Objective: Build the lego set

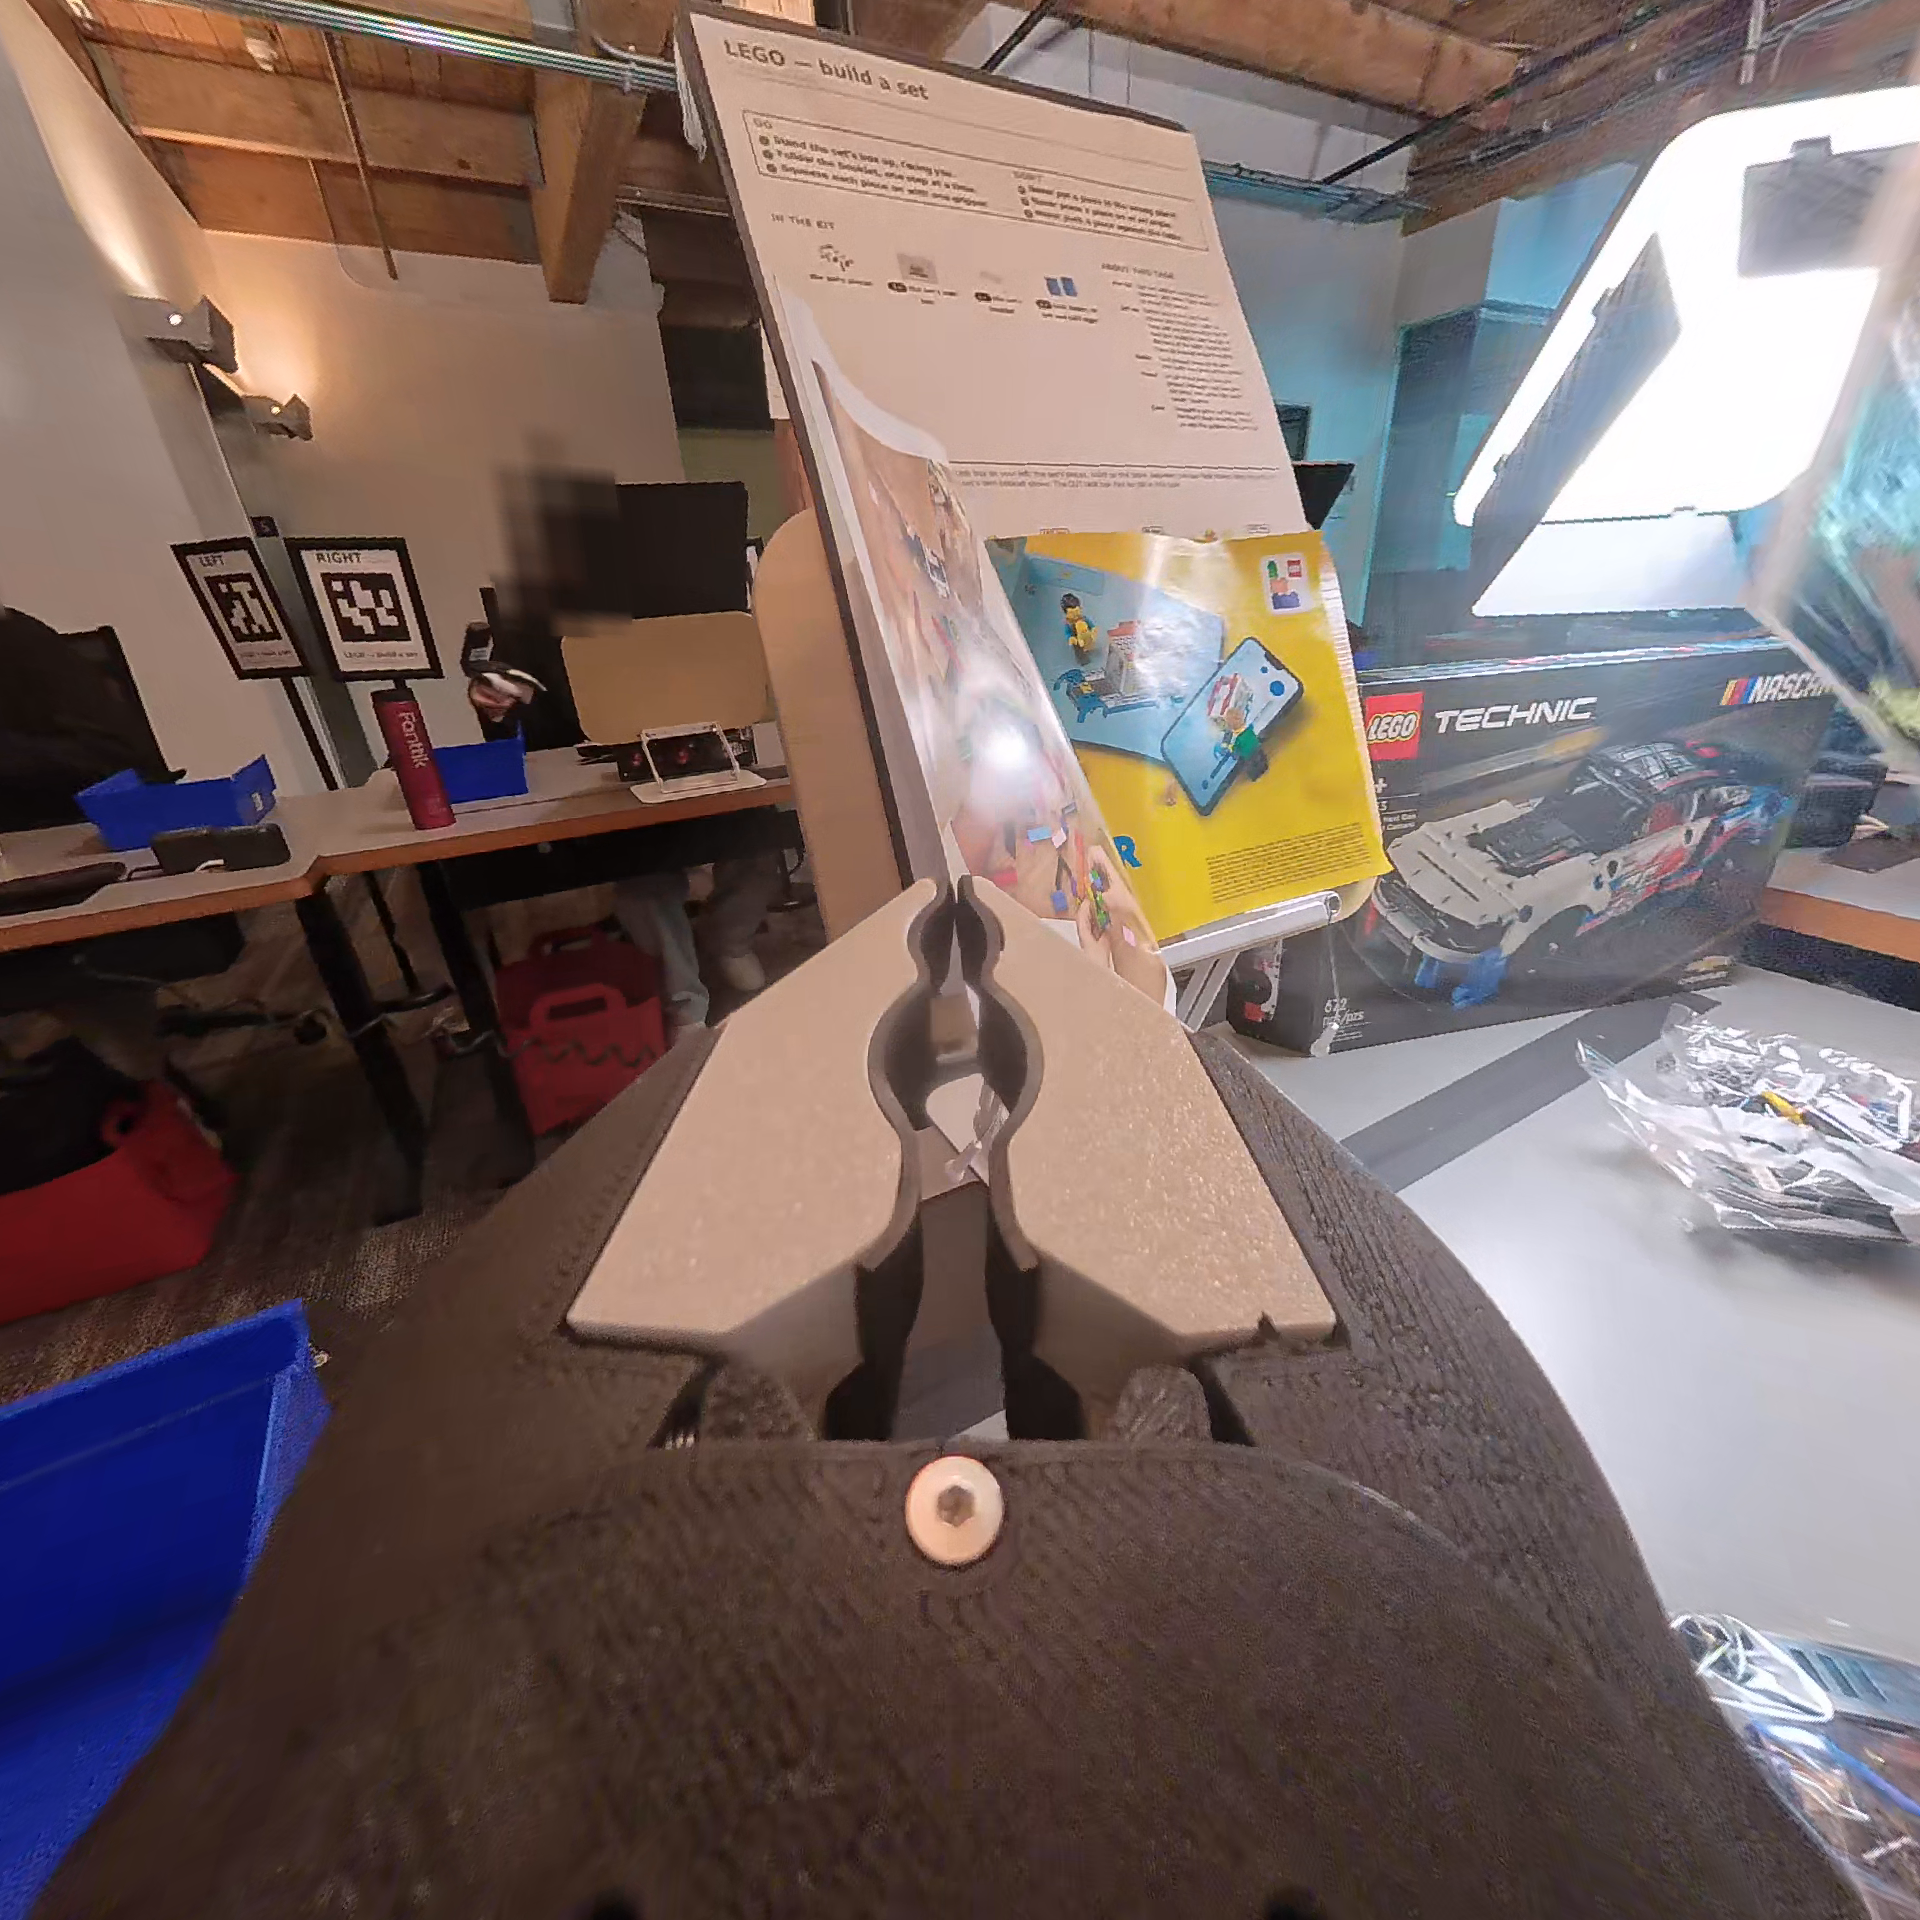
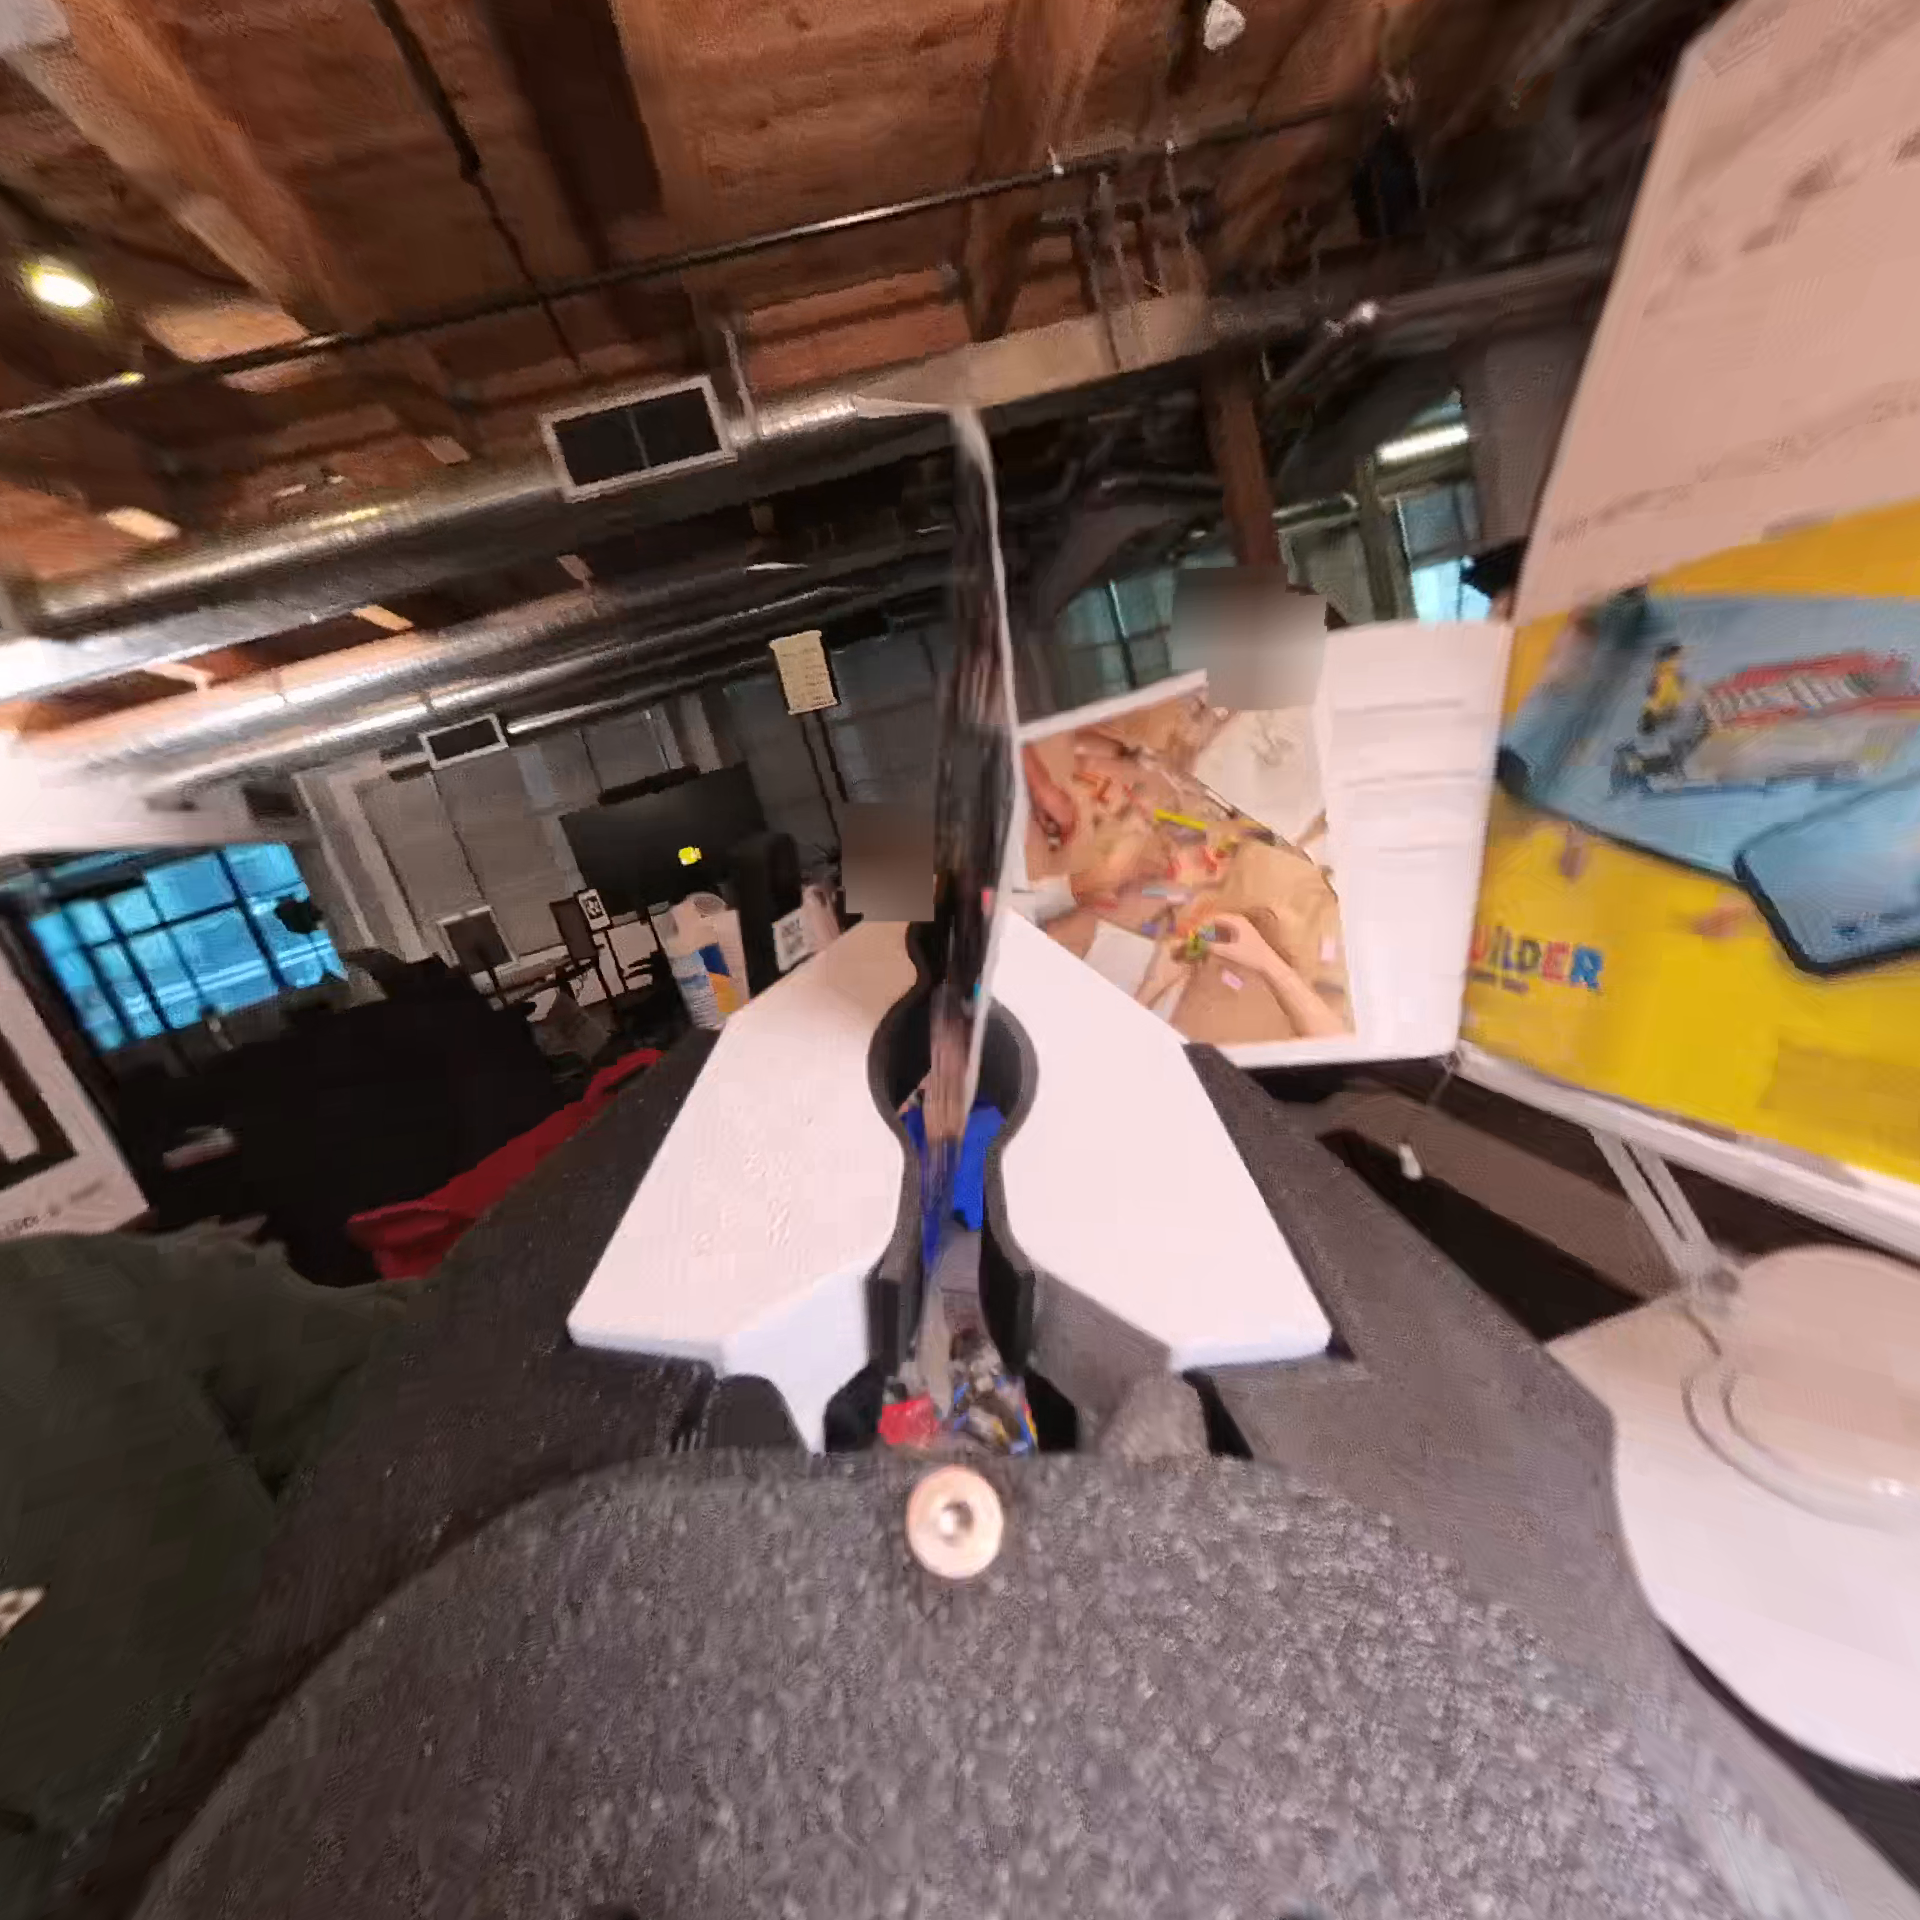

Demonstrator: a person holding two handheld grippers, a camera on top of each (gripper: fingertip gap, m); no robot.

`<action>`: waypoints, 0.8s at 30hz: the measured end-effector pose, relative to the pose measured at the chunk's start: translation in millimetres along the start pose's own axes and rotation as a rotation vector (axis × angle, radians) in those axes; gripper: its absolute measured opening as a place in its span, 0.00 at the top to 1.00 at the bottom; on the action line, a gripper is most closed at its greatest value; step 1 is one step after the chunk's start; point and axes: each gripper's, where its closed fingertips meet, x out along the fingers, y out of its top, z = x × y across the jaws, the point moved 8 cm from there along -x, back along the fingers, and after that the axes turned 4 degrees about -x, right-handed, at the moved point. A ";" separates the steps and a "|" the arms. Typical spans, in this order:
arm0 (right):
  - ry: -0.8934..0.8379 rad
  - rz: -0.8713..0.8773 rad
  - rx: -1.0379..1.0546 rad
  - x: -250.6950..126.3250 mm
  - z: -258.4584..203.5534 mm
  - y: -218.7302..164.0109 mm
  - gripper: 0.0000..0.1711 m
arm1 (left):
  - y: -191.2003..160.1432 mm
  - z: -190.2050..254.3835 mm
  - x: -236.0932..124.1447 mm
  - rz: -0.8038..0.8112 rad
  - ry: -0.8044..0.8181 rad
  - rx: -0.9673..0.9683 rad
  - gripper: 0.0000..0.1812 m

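The instruction booklet (image 1: 1195,727) stands open on a small stand, with its yellow page facing me. My left gripper (image 1: 954,896) is shut on the lower edge of one of its pages (image 1: 935,665), which curves up and away. In the right wrist view the booklet (image 2: 1704,831) is at the right, with a photo page (image 2: 1184,883) beside it. My right gripper (image 2: 961,935) is shut on a thin glossy sheet (image 2: 977,675) seen edge-on, which looks like a booklet page. Clear bags of pieces (image 1: 1787,1132) lie on the grey table.
A white instruction board (image 1: 987,260) rises behind the booklet. A large black set box (image 1: 1558,821) stands at the right. A blue bin (image 1: 135,1538) is at the lower left. The stand's round white base (image 2: 1787,1538) is close on the right. A blurred translucent sheet (image 1: 1839,468) hangs at the upper right. The left gripper's tips are roughly 30 cm from the right gripper's.
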 end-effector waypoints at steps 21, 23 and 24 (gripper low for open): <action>-0.813 -0.090 0.557 -5.1 142.2 -215.2 1.00 | -4.8 -0.6 -0.3 -0.008 0.033 0.030 1.00; -0.796 -0.151 0.562 2.7 144.0 -220.2 0.90 | -4.2 -0.9 -1.0 -0.007 0.032 0.030 1.00; -0.766 -0.180 0.574 5.5 144.2 -222.0 0.84 | -3.8 -1.1 -1.6 -0.006 0.032 0.029 1.00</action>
